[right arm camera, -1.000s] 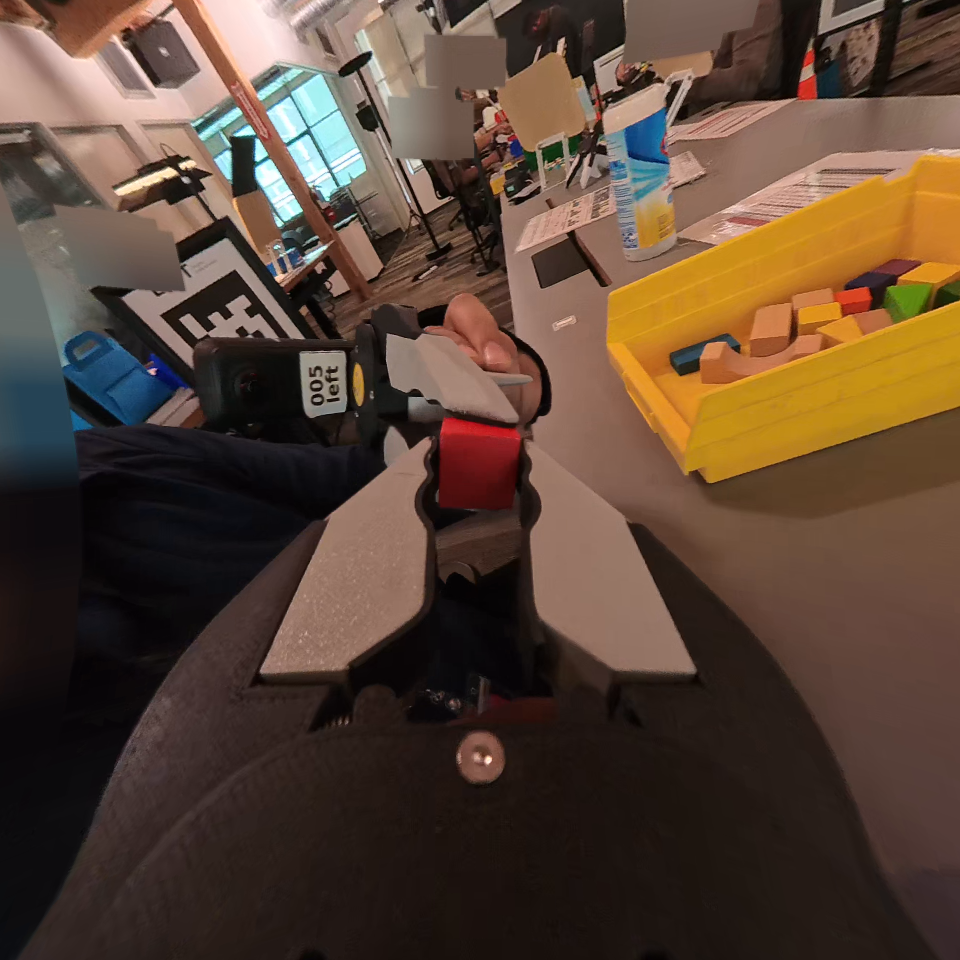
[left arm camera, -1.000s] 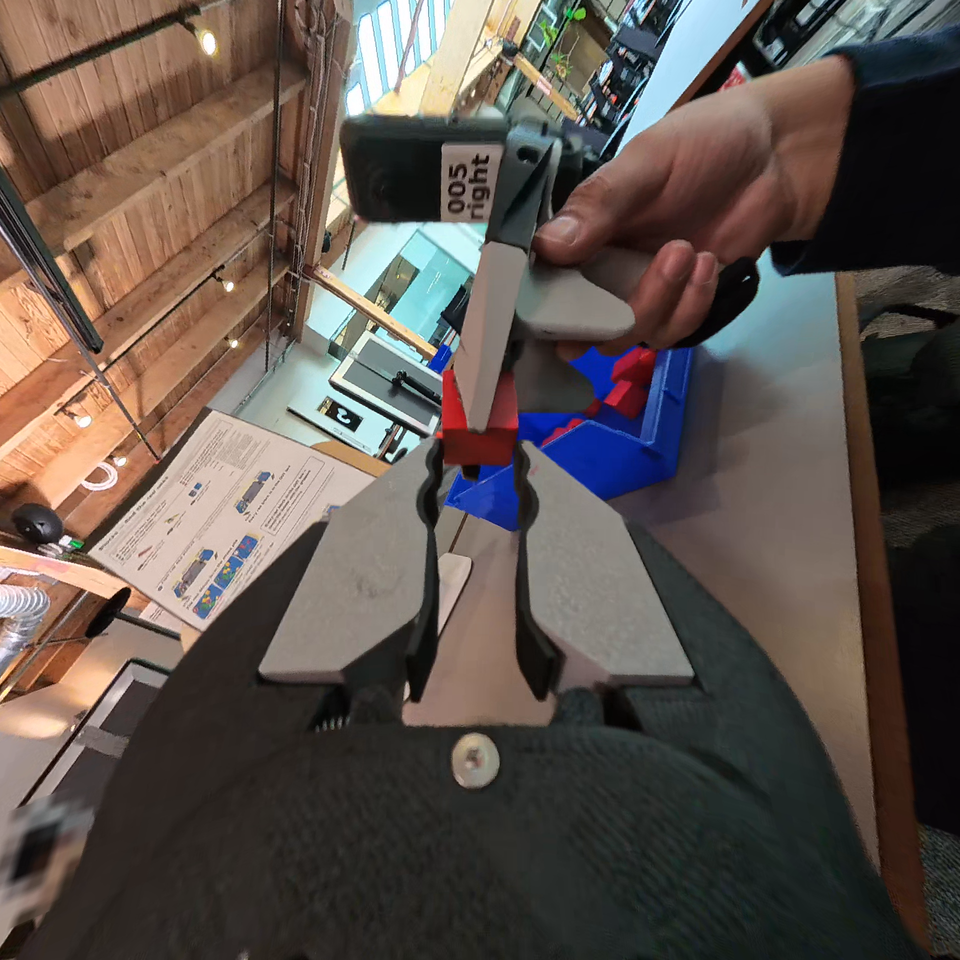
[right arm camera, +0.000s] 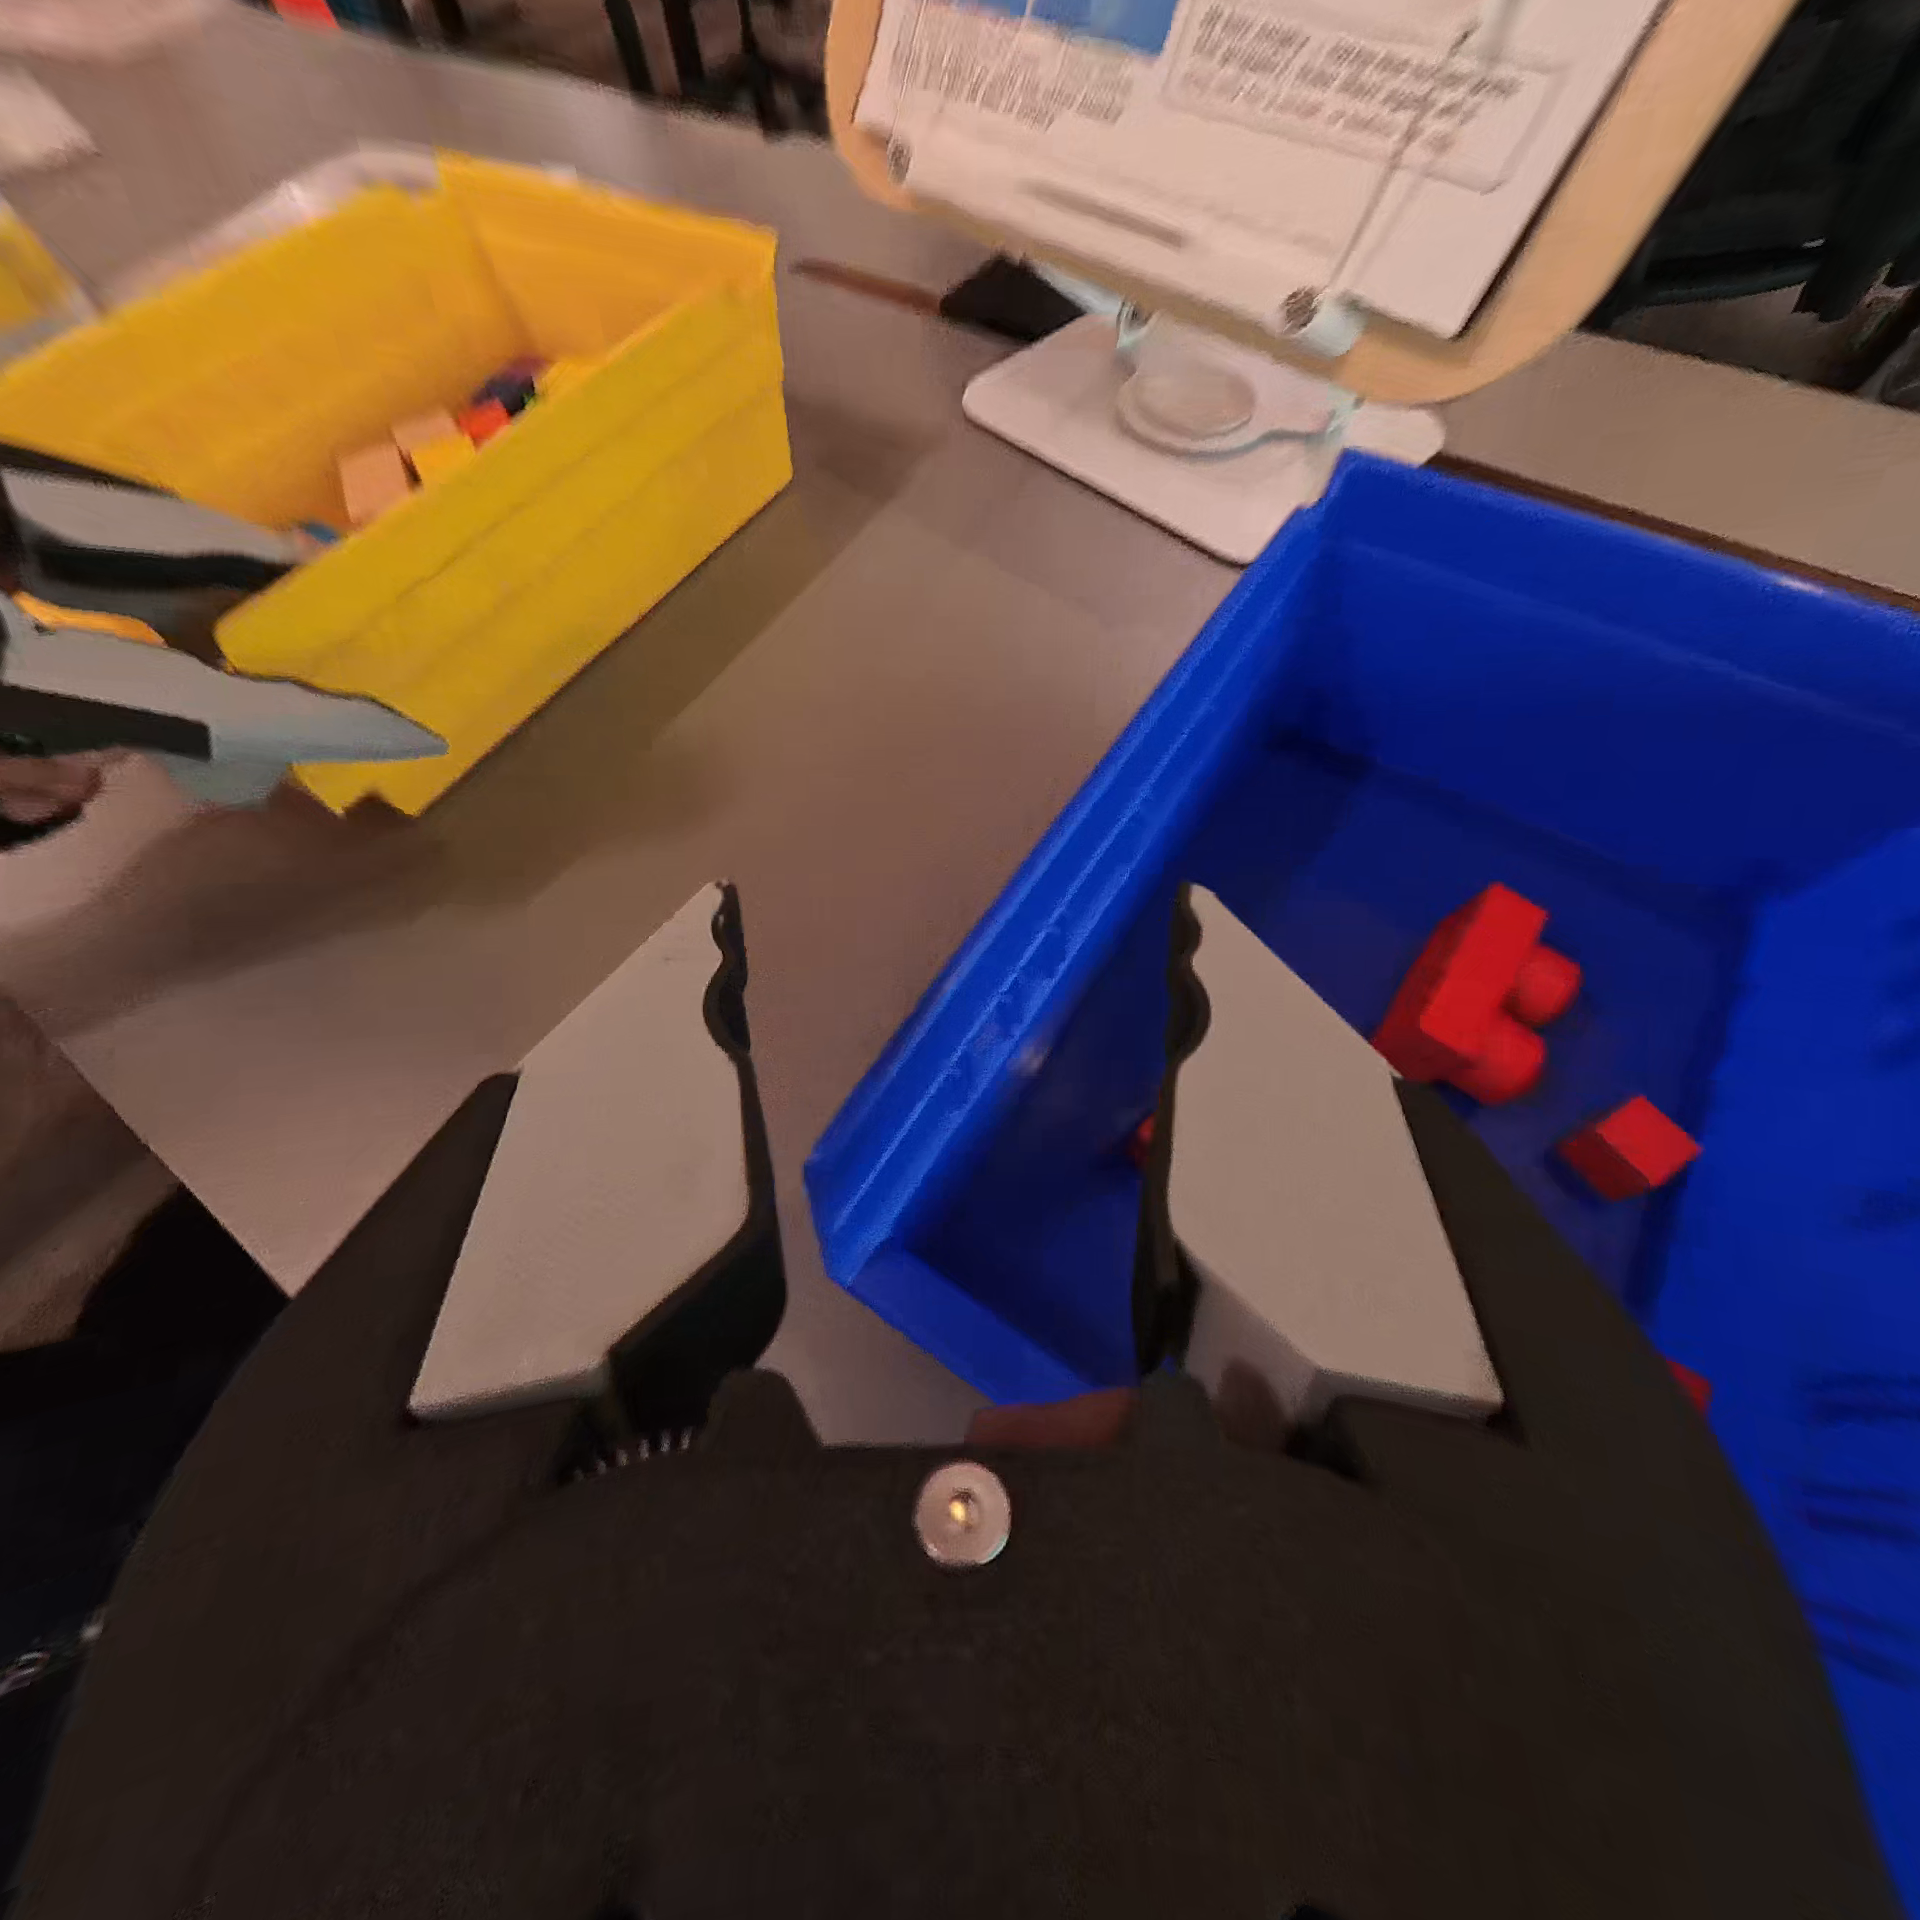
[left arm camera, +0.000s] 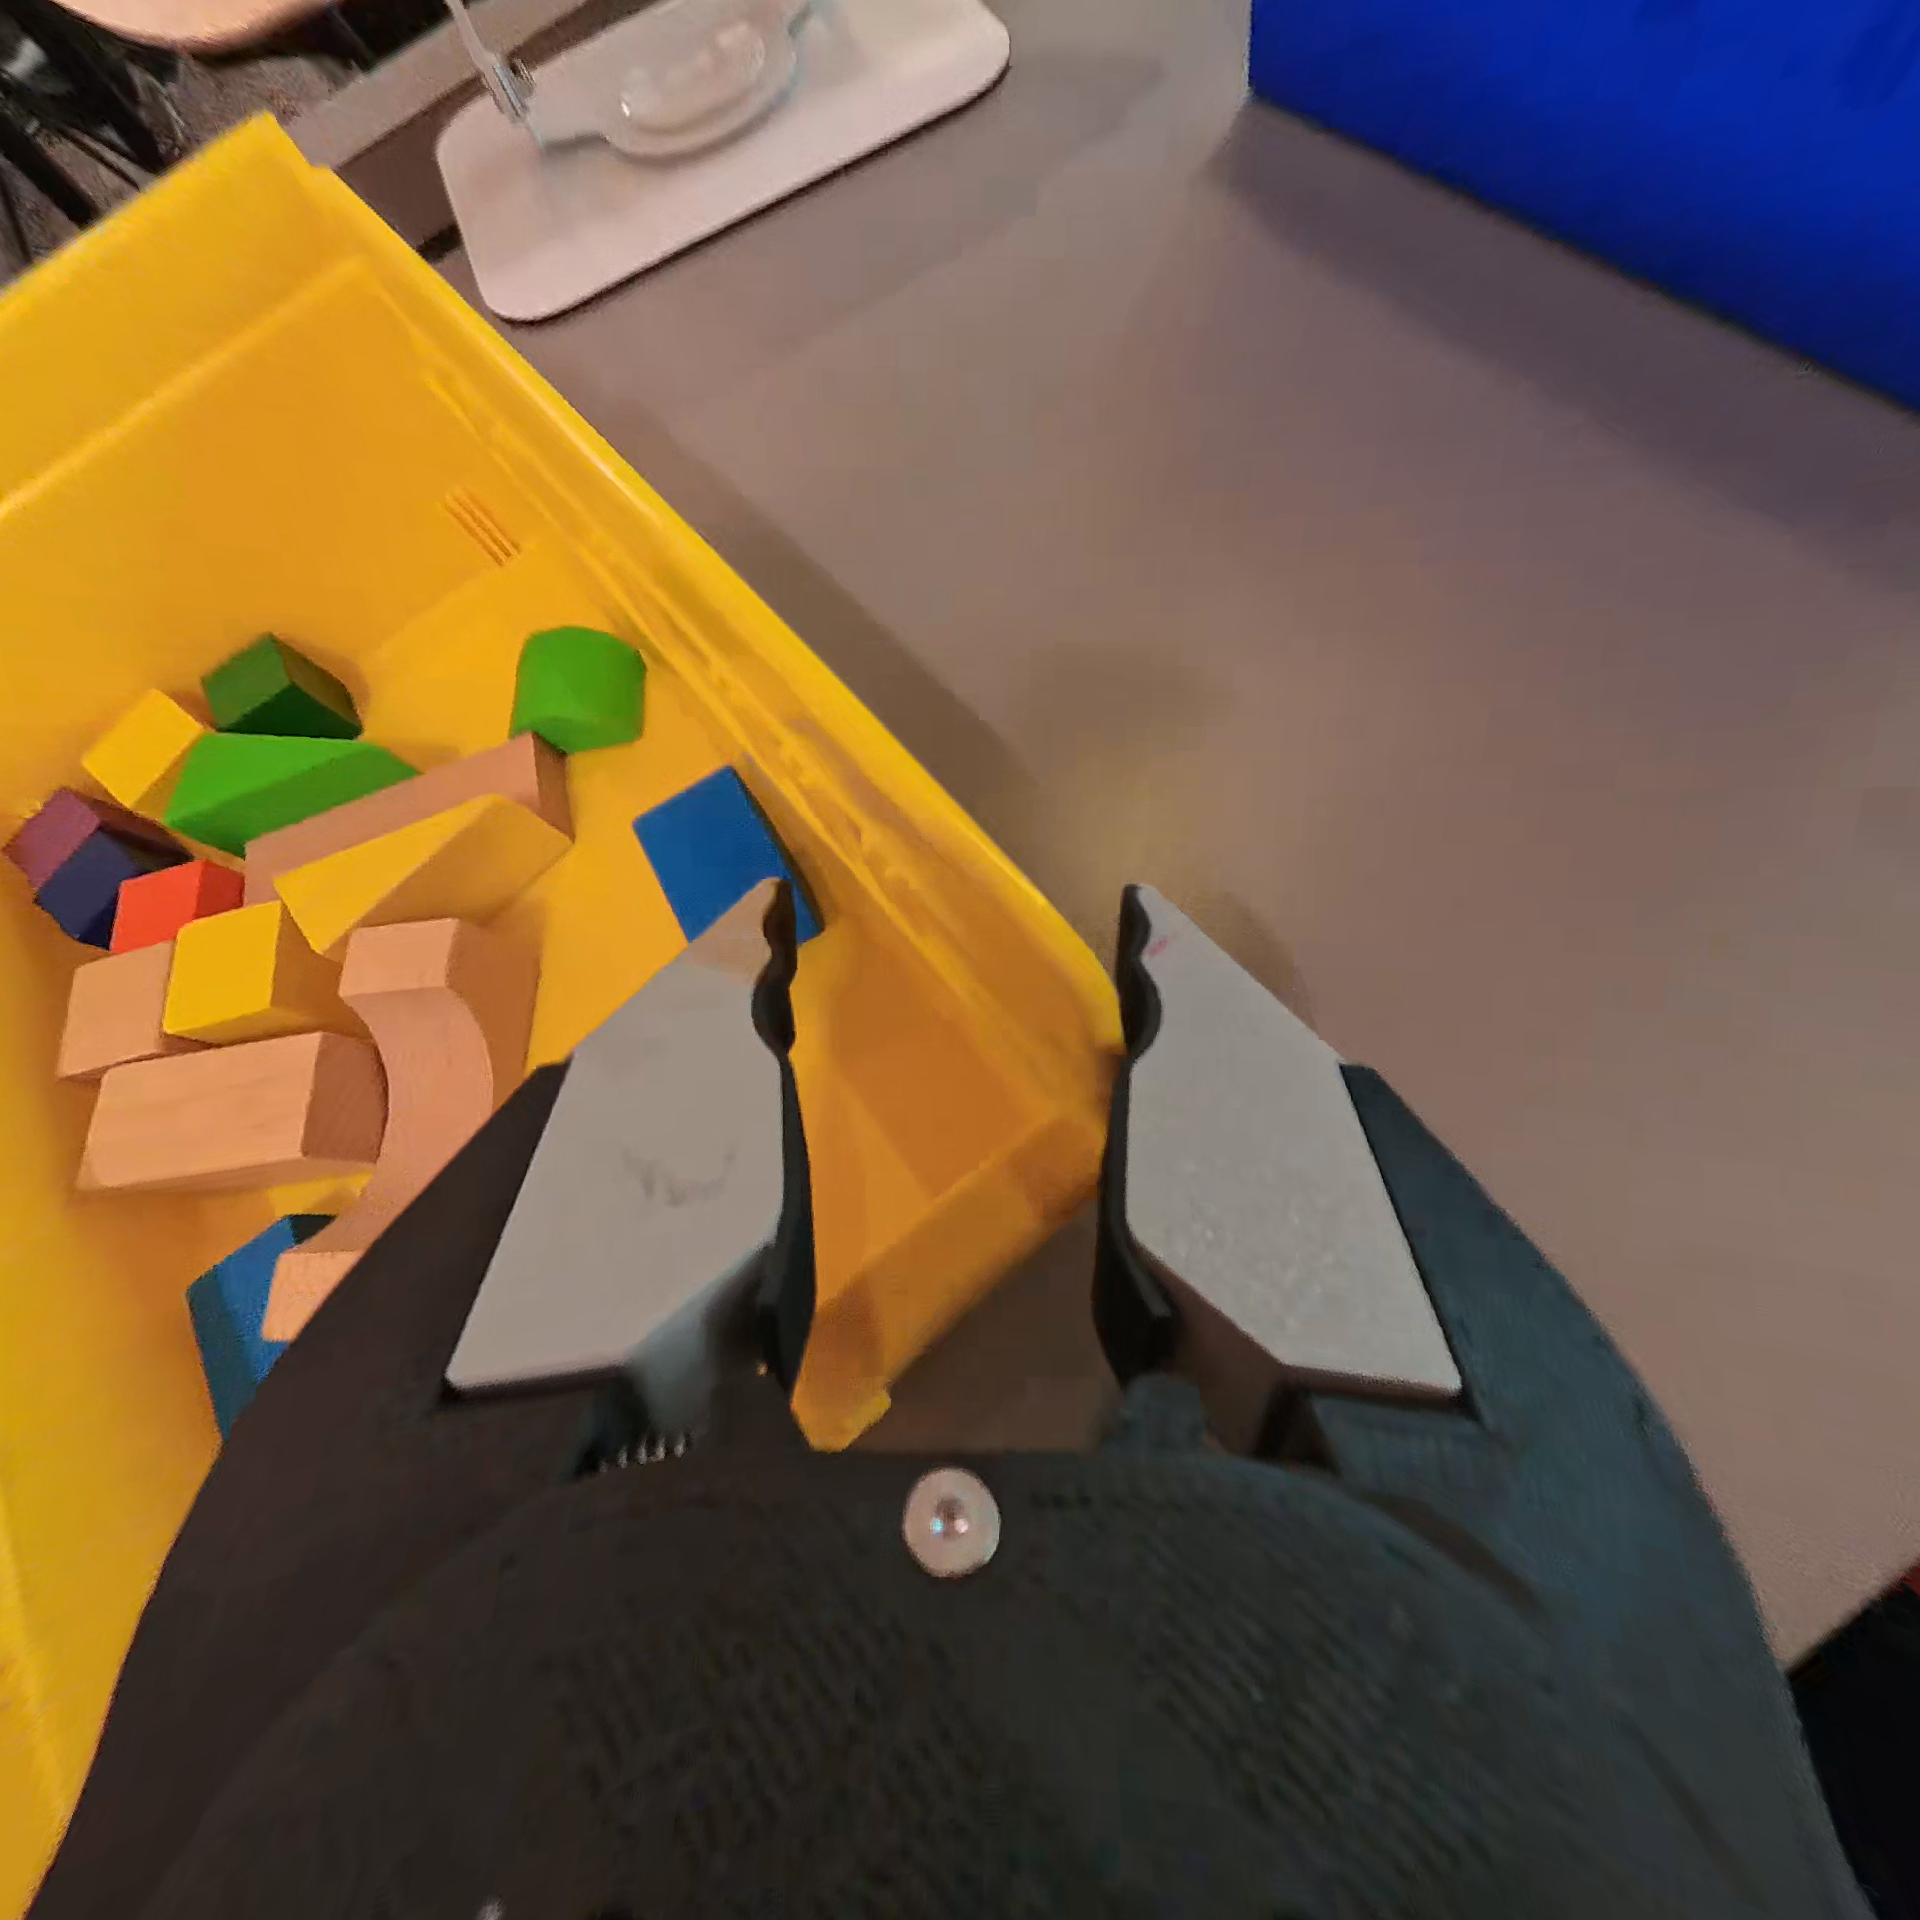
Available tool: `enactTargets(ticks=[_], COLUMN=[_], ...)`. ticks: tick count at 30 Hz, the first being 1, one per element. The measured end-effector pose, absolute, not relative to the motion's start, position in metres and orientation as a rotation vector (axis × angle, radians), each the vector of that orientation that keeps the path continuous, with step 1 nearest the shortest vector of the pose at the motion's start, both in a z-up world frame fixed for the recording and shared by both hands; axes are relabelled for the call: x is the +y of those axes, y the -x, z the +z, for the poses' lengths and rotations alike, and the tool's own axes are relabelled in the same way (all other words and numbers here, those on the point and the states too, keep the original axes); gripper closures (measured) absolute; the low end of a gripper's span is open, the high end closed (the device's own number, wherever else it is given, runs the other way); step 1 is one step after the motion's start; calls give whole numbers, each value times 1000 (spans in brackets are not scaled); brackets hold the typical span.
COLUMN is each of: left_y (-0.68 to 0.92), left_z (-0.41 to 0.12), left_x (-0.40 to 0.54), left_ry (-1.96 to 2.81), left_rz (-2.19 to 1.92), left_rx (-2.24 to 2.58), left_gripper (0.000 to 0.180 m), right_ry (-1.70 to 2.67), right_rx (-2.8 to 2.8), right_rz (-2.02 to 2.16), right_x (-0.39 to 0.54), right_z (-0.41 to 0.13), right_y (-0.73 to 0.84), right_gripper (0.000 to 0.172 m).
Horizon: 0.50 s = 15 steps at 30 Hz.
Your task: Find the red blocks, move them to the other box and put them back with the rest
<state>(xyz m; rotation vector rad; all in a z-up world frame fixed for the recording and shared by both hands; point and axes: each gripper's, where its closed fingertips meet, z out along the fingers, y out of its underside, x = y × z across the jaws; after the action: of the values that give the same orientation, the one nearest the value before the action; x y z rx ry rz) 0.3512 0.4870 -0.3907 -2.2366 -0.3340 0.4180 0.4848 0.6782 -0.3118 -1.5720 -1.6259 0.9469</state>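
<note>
In the left wrist view my left gripper [left arm camera: 956,914] is open and holds nothing. It hovers over the near corner of the yellow bin [left arm camera: 675,582], with the bin's wall between its fingers. The bin holds several blocks: wooden, yellow, green and blue, plus an orange-red one [left arm camera: 171,899]. In the right wrist view my right gripper [right arm camera: 954,899] is open and holds nothing. It straddles the left wall of the blue bin [right arm camera: 1039,997]. Red blocks [right arm camera: 1475,997] lie on that bin's floor. The left gripper [right arm camera: 364,644] also shows there, beside the yellow bin [right arm camera: 582,520].
A sign on a white stand [right arm camera: 1195,447] stands at the back between the bins; its base also shows in the left wrist view [left arm camera: 727,156]. Grey tabletop [left arm camera: 1351,623] lies between the bins. The blue bin's wall [left arm camera: 1610,156] is at the upper right.
A second ago both grippers were shut on one red cube, held in the air between them. Now both are wide open without it, and each has swung down over a bin.
</note>
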Motion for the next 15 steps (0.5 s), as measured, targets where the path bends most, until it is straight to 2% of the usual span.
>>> enactTargets(ticks=[6,8,10,15], left_y=[-351,-348,-347,-332], left_z=[-395,-394,-394,-382], left_x=[483,480,477,449], left_ry=[2266,2268,2265,2171], left_rz=[589,692,719,807], left_rx=[-252,-268,-281,-411], left_gripper=[137,142,144,166], right_ry=[1689,1695,1673,1671], right_rx=[-1731,-1749,-1727,-1689], right_rz=[566,495,419,367], right_x=[675,677,684,693], right_z=[-378,-388,-390,-388], right_y=[-470,-471,-473,-482], right_gripper=[92,113,125,144])
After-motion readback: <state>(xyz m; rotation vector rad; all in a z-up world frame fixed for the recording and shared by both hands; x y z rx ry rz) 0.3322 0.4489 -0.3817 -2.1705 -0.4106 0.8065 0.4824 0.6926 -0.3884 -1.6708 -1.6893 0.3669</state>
